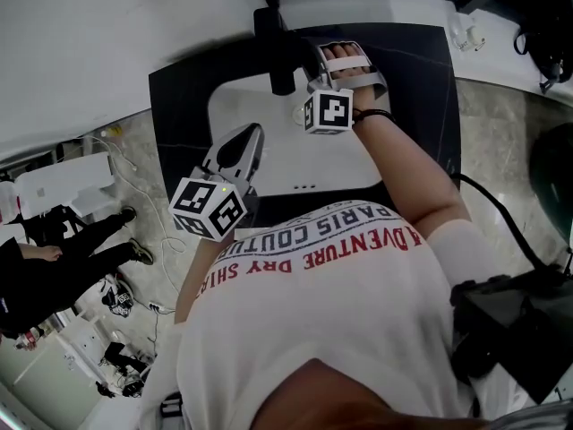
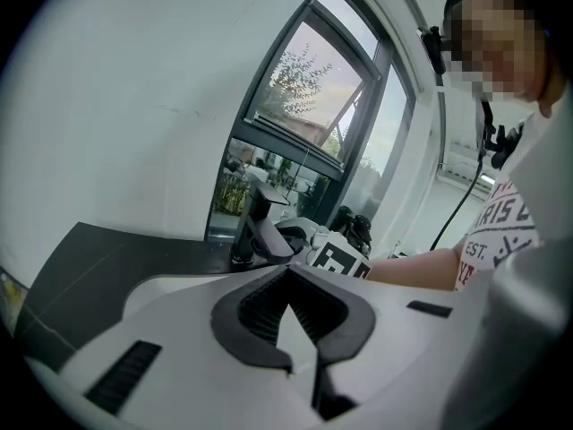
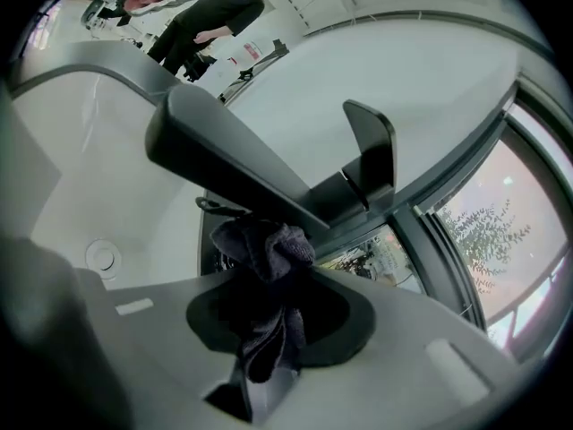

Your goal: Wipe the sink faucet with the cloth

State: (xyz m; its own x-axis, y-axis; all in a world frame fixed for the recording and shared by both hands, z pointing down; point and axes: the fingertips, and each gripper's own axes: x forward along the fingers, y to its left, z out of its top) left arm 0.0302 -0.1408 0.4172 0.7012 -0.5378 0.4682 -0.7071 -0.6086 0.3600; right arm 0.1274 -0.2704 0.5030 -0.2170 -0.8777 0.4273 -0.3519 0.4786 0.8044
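The black faucet (image 1: 276,50) stands at the back of the white sink (image 1: 224,106). My right gripper (image 1: 309,72) is right beside its spout, shut on a dark cloth (image 3: 262,249). In the right gripper view the bunched cloth presses up against the underside of the spout (image 3: 224,164), below the flat lever handle (image 3: 372,150). My left gripper (image 1: 244,141) hovers over the basin, nearer the body, shut with nothing between its pads (image 2: 260,307). From the left gripper view the faucet (image 2: 258,227) and the right gripper's marker cube (image 2: 338,260) lie ahead.
The sink sits in a black countertop (image 1: 179,106) against a white wall, with a window (image 2: 304,124) behind the faucet. A drain (image 3: 103,255) shows in the basin. A person in black (image 1: 54,258) sits on the floor at left, among cables.
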